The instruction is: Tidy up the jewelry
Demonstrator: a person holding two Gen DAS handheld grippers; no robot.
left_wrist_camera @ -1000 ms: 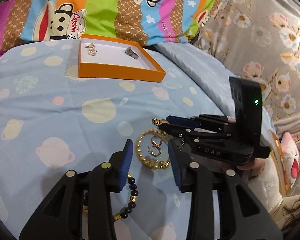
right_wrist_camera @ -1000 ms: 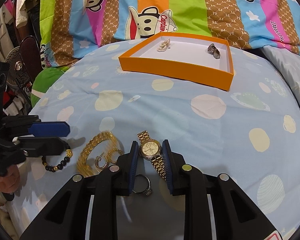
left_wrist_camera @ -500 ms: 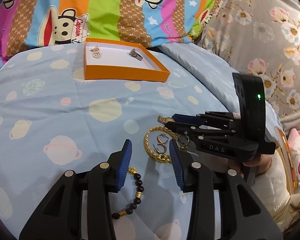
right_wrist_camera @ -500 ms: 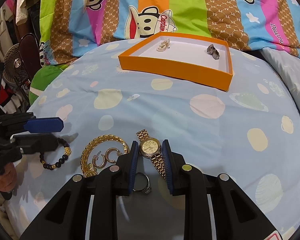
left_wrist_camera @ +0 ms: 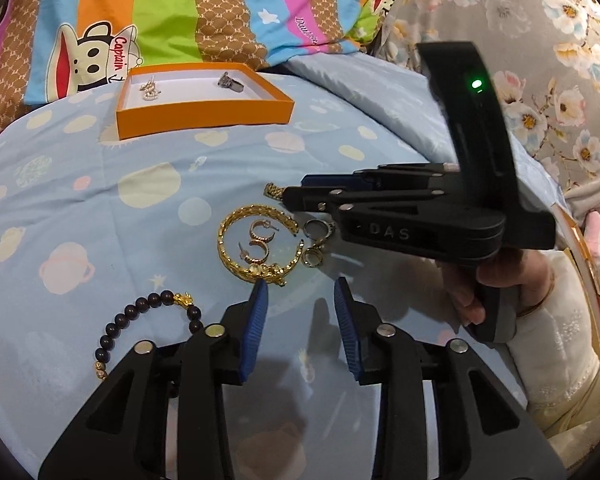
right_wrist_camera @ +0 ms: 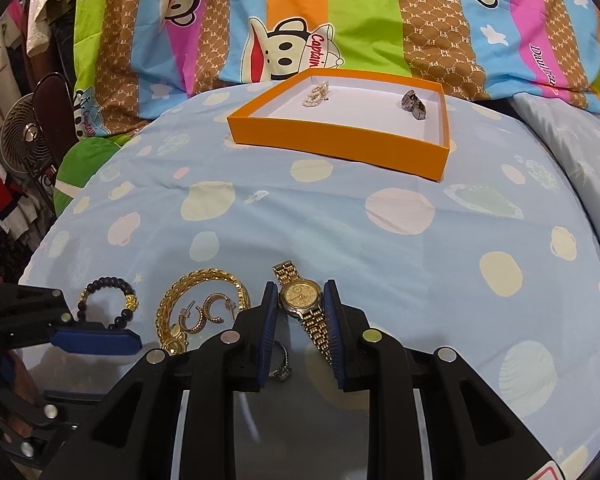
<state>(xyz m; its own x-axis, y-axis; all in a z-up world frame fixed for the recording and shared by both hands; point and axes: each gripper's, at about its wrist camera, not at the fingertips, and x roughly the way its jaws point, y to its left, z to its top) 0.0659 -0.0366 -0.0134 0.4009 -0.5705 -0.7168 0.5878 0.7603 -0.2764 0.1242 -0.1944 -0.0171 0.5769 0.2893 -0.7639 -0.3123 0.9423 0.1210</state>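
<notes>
My right gripper [right_wrist_camera: 300, 300] is shut on the case of a gold watch [right_wrist_camera: 300, 295] that lies on the blue bed sheet. Left of it lie a gold chain bracelet [right_wrist_camera: 220, 276] around two hoop earrings [right_wrist_camera: 204, 312], and a black bead bracelet [right_wrist_camera: 108, 284]. A silver ring [right_wrist_camera: 282, 368] lies under the right gripper. My left gripper [left_wrist_camera: 300, 300] is closing with nothing between its pads, just short of the gold bracelet [left_wrist_camera: 236, 256], with the bead bracelet [left_wrist_camera: 140, 308] to its left. The orange box [left_wrist_camera: 204, 118] at the back holds pearl earrings [right_wrist_camera: 316, 94] and a silver piece [right_wrist_camera: 413, 105].
Striped monkey-print bedding [right_wrist_camera: 300, 20] rises behind the box. Floral cloth [left_wrist_camera: 540, 80] borders the bed on the right. A fan [right_wrist_camera: 24, 136] and a green cushion [right_wrist_camera: 88, 164] stand off the left edge. A hand [left_wrist_camera: 500, 280] holds the right gripper.
My left gripper has slid to the right: the bead bracelet now lies left of it instead of between its fingers, and its jaws have narrowed a little. The right gripper and the watch have stayed put.
</notes>
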